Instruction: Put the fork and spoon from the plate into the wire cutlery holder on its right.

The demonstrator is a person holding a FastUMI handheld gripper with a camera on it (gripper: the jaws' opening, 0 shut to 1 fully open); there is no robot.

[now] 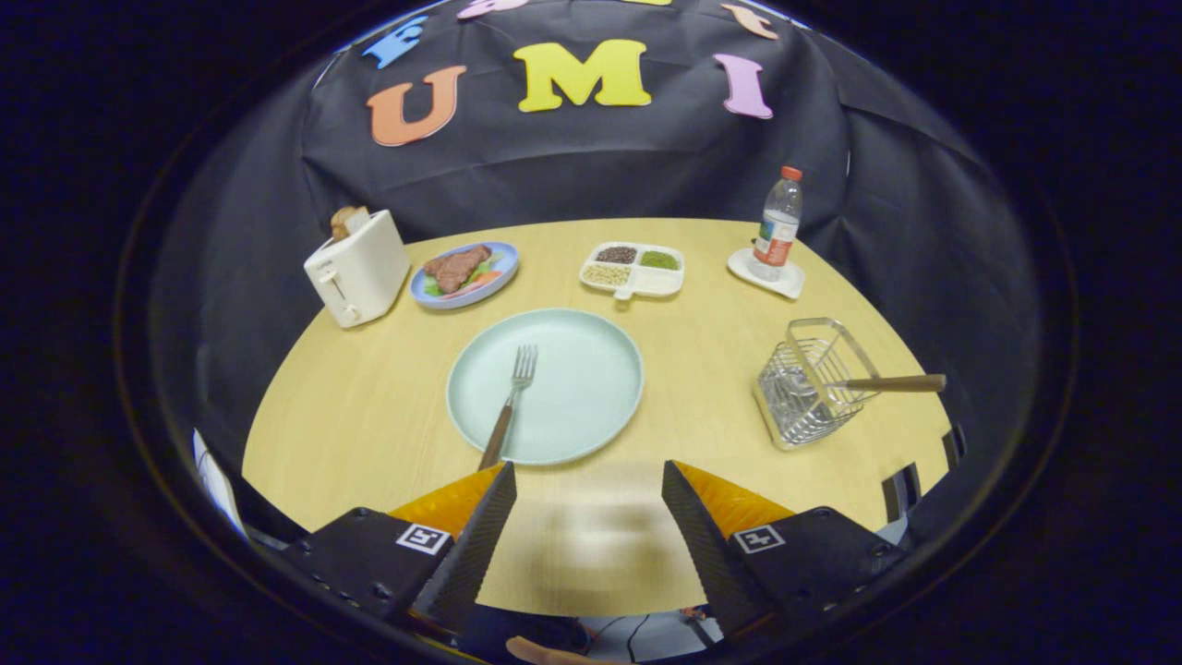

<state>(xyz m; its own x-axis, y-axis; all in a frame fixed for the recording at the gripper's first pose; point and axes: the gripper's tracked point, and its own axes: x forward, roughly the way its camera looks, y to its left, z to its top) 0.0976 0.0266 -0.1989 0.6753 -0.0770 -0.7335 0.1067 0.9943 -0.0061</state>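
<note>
A pale green plate [591, 369] lies in the middle of the round wooden table, just beyond my fingers. A fork [511, 402] with a wooden handle rests on the plate's left half, tines pointing away, handle hanging over the near rim by my left finger. To the right stands the wire cutlery holder [813, 388]; a spoon [886, 383] lies in it, its wooden handle sticking out over the right rim. My gripper [588, 489] hovers over the table's near edge, open, with nothing between its fingers.
At the back of the table stand a white toaster [355, 268] with bread, a blue plate of food [464, 273], a divided white dish [633, 269] of grains, and a water bottle [777, 226] on a white coaster. Bare tabletop [369, 416] lies left of the plate.
</note>
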